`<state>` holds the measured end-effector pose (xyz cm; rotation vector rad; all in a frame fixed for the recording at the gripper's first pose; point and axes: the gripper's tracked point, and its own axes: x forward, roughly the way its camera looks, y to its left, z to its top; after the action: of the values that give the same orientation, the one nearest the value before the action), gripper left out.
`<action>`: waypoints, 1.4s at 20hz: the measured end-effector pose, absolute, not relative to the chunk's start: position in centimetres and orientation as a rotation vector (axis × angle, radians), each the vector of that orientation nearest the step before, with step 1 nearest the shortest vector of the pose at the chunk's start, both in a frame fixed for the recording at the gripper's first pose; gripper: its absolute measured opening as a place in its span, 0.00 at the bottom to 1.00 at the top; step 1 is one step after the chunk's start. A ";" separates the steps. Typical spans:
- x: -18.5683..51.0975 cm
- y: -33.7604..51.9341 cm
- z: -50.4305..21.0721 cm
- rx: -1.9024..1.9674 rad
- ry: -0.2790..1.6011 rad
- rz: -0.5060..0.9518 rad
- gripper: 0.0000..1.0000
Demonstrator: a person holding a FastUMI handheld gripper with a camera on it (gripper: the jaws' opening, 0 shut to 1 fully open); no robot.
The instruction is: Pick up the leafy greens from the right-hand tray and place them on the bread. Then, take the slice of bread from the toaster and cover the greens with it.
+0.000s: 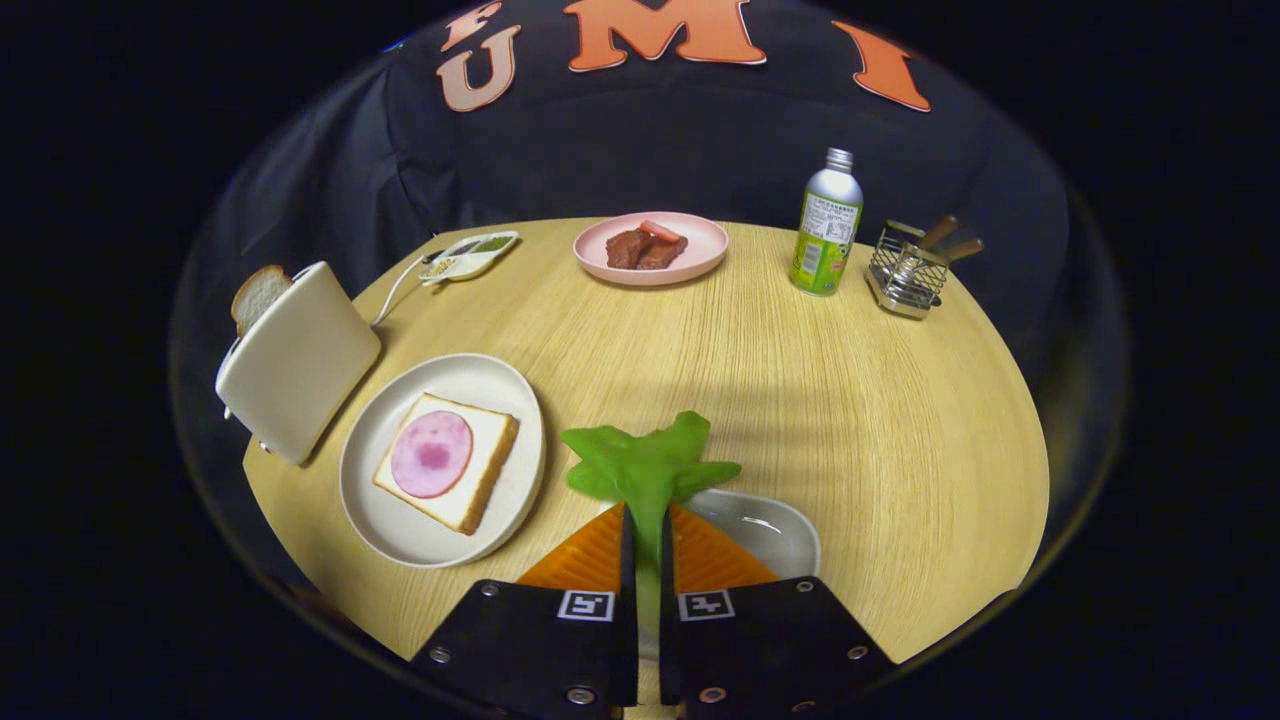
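Gripper [647, 535] pinches leafy greens [645, 465] above the near tray [775, 530], right of the bread [447, 462].

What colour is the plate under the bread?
Off-white plate, in the gripper view; gripper shut on leafy greens.

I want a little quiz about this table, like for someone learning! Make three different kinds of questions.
1. True or false: the tool is shut on the leafy greens.
2. What lies on the bread on the white plate? A) a pink round slice of ham B) a fried egg C) cheese
3. Fill in: the second slice of bread sticks up out of the ____.

Key: 1 true; 2 A; 3 toaster.
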<state>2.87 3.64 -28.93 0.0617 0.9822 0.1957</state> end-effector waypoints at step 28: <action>5.5 19.4 -28.4 0.137 0.946 0.507 0.15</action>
<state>5.52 19.37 -28.38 0.1370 0.9458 0.5066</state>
